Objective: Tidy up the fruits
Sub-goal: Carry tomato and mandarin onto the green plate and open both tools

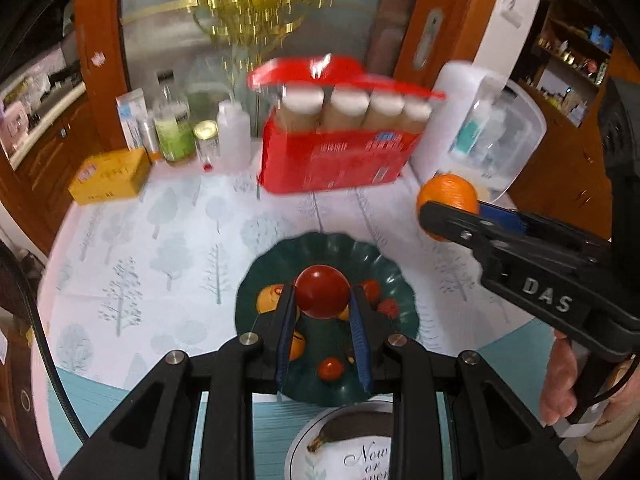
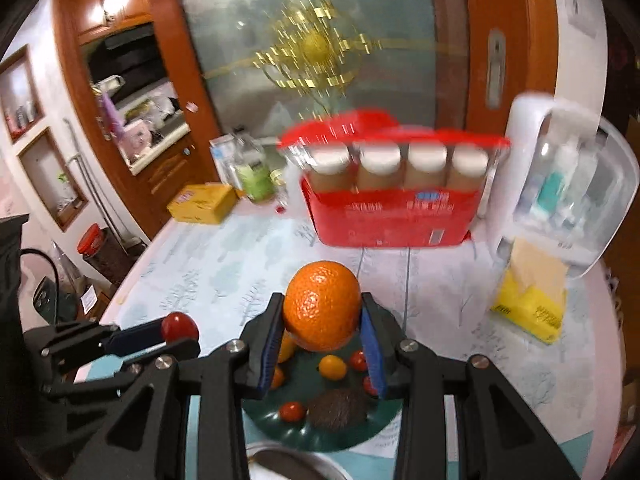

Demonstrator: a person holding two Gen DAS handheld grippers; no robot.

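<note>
Meanwhile, above the green plate [image 1: 384, 256], the left gripper [image 1: 323, 300] is pinching a soft, probably bruisable tomato [image 1: 322, 290] while the right gripper [image 2: 322, 330] is clamping a firm orange [image 2: 322, 304] at its widest.

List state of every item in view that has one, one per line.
left tool: shut on red tomato
red tomato: held, lifted above the plate
right tool: shut on orange
orange: held, lifted above the plate
green plate: on the table, small fruits still in it
banana: lying on the white plate
red bottle carrier: upright, four capped bottles inside
</note>
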